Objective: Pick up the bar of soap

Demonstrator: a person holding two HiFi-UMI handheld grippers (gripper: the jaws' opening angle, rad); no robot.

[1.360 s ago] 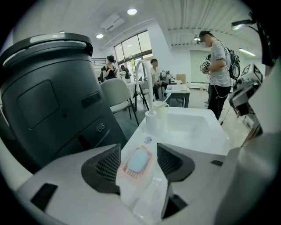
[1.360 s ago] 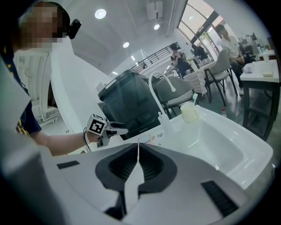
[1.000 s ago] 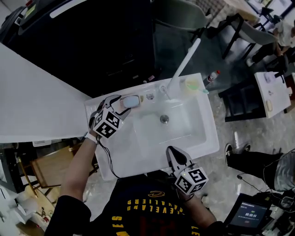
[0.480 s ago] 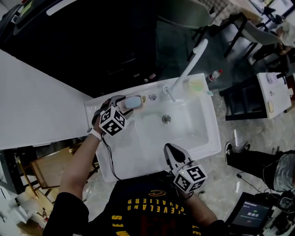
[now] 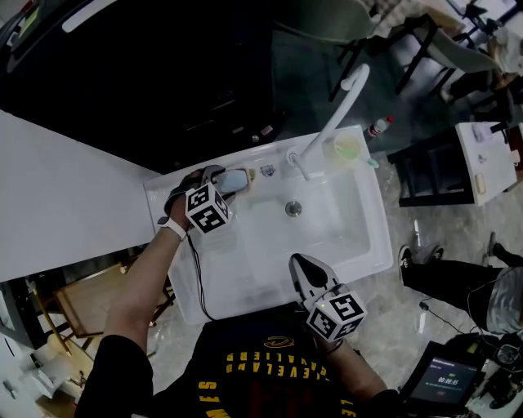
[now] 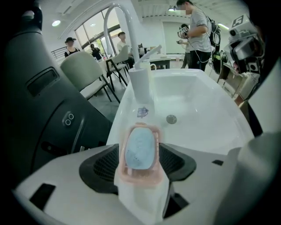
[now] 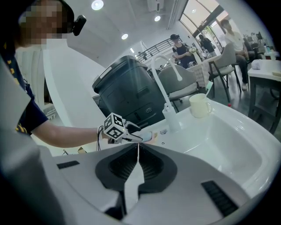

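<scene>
Left gripper (image 6: 139, 156), jaws wide, straddles one soap bar (image 6: 140, 148) (one pink dish (image 6: 140, 178)); right gripper (image 7: 138, 147) jaws closed.

Head view: left gripper (image 5: 217, 184) hides the near end of the soap dish (image 5: 239, 179). Left gripper view: sticker (image 6: 141, 112) print on sink rim (image 6: 129, 116) too small to read.

Your head view is dim: its upper part is almost black, and the white sink (image 5: 335, 233) is the one bright patch, washed pale with little shading. Both gripper views are far brighter, lit by ceiling lamps (image 7: 97, 5) and tall windows (image 6: 94, 26). They bulge like a fisheye, so the tap (image 6: 141, 83) curves and the corners fall off to black. The nearest foreground looks soft, while the soap (image 6: 140, 148) is fairly sharp.
</scene>
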